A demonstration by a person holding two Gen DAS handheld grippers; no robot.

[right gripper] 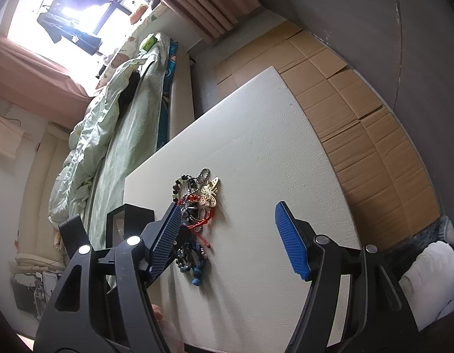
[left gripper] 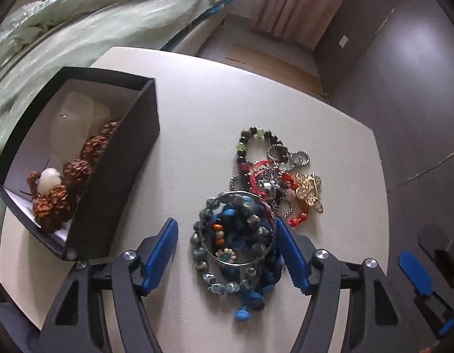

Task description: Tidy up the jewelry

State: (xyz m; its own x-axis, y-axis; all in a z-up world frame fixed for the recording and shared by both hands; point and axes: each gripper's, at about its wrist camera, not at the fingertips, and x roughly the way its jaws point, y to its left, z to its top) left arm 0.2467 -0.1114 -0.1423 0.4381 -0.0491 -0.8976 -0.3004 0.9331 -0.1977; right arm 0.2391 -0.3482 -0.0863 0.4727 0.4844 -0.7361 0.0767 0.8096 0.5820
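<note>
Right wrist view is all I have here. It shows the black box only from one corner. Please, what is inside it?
Observer: The black box holds a bracelet of big brown knobbly beads with one white bead.
Operator: And where does the left gripper stand?
Observer: The left gripper points down with its jaws open, one on each side of the blue and grey beads.
Operator: Is there anything on that heap that I cannot see?
Observer: Yes, a silver bangle lies on top of those beads.
</note>
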